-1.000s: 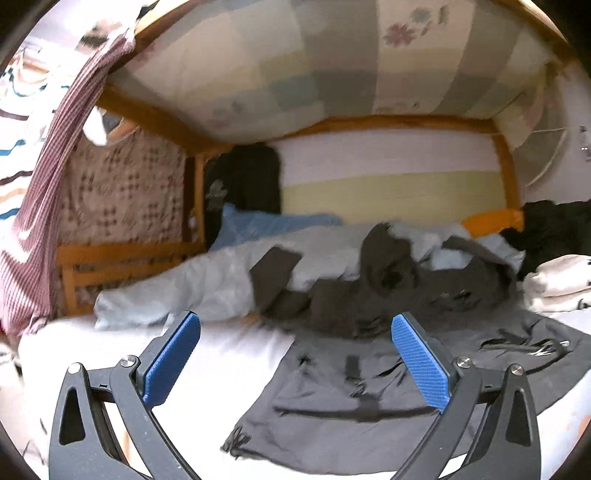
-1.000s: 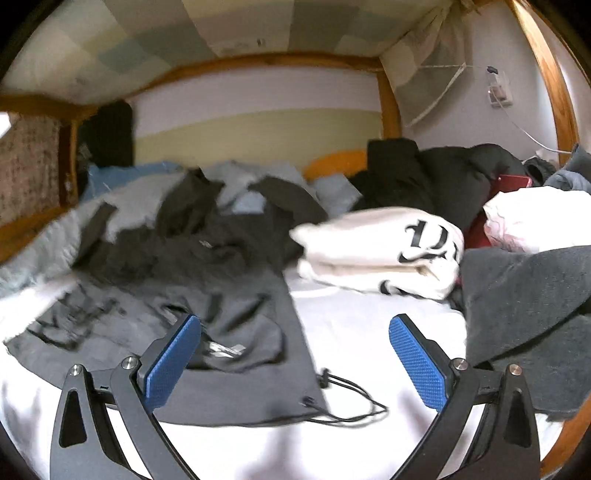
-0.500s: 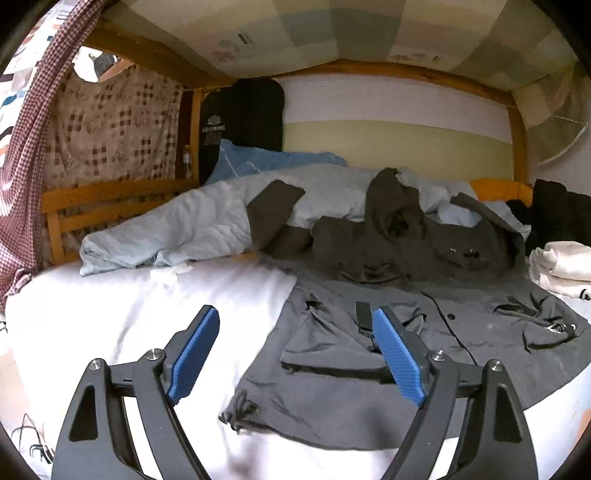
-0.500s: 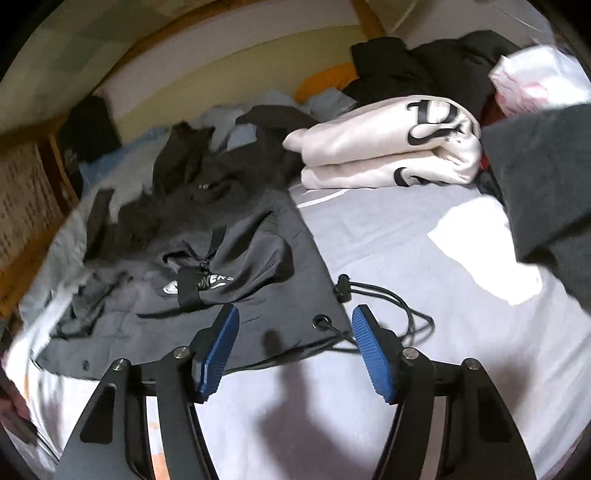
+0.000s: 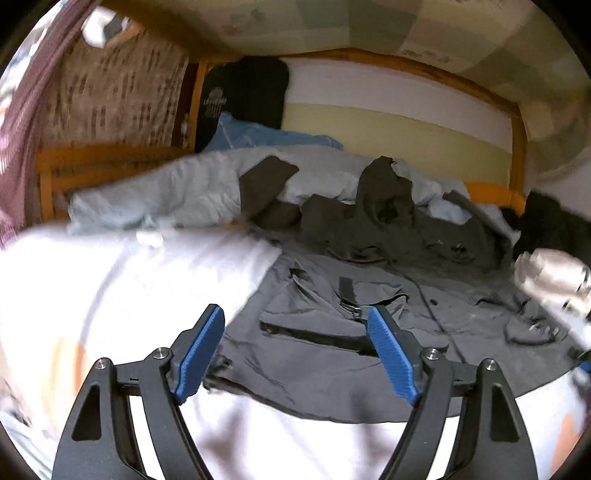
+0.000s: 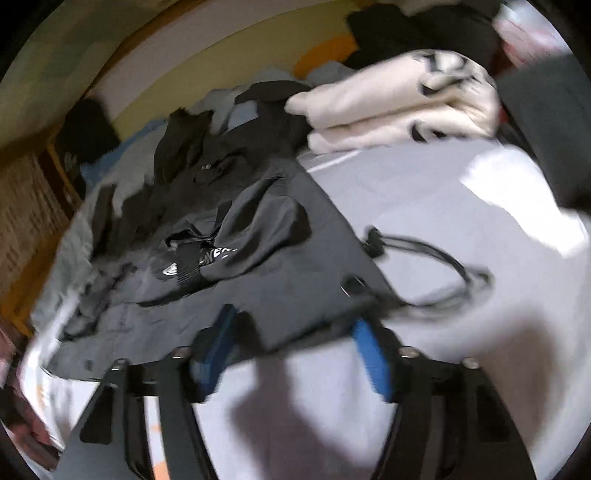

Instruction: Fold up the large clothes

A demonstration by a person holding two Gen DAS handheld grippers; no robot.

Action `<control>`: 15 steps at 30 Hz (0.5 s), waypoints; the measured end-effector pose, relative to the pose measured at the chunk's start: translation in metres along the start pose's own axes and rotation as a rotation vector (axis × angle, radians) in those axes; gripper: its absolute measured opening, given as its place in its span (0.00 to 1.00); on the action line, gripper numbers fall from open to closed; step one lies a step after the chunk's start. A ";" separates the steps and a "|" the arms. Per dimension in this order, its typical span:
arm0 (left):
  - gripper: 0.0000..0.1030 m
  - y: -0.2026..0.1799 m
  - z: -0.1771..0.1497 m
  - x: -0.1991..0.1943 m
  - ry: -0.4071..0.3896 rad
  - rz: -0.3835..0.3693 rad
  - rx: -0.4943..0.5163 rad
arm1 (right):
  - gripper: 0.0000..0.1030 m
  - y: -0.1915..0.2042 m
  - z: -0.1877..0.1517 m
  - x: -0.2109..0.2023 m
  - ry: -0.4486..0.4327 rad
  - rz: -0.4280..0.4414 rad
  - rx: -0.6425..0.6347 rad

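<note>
A large dark grey jacket (image 5: 332,354) lies spread on the white bed sheet (image 5: 110,295), its hem toward me. My left gripper (image 5: 295,350) is open, low over the jacket's near left hem corner. In the right wrist view the jacket (image 6: 258,258) shows with a white logo and a black drawcord (image 6: 424,258) trailing off its right hem corner. My right gripper (image 6: 295,347) is open, its blue pads on either side of the hem edge by that corner. The view is blurred.
A folded cream sweatshirt (image 6: 399,99) and dark clothes (image 6: 424,33) lie at the back right. A grey garment (image 6: 554,122) is at the far right. A pale blue quilt (image 5: 177,192) and a wooden bed rail (image 5: 103,162) are at the back left.
Both grippers have dropped toward the jacket's hem and narrowed somewhat. The right gripper has moved forward until its pads sit astride the hem edge.
</note>
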State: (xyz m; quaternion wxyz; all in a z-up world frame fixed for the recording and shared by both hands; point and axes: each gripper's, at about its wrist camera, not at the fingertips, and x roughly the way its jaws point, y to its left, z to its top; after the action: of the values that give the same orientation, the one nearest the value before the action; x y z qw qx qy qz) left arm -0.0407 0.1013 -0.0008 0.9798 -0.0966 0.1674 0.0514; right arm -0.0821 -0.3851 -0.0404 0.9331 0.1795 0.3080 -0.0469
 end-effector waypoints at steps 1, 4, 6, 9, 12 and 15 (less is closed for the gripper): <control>0.77 0.006 -0.002 0.005 0.019 -0.024 -0.050 | 0.70 0.003 0.000 0.004 -0.010 -0.021 -0.009; 0.77 0.028 -0.012 0.020 0.106 -0.028 -0.189 | 0.54 0.014 0.002 0.012 -0.034 -0.111 -0.046; 0.77 0.044 -0.019 0.022 0.137 -0.031 -0.289 | 0.23 0.011 0.002 0.010 -0.049 -0.176 -0.022; 0.76 0.052 -0.023 0.019 0.160 -0.028 -0.337 | 0.10 -0.006 0.004 -0.001 -0.056 -0.095 0.085; 0.75 0.051 -0.025 0.012 0.196 0.064 -0.324 | 0.08 0.000 0.004 -0.015 -0.098 -0.101 0.054; 0.74 0.057 -0.032 0.006 0.220 0.037 -0.388 | 0.08 0.011 0.005 -0.027 -0.145 -0.123 0.009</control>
State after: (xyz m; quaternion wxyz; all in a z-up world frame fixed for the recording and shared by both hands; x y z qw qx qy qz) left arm -0.0530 0.1511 -0.0423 0.9175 -0.2855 0.2621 0.0896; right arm -0.0990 -0.3771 -0.0170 0.9475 0.1608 0.2499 -0.1184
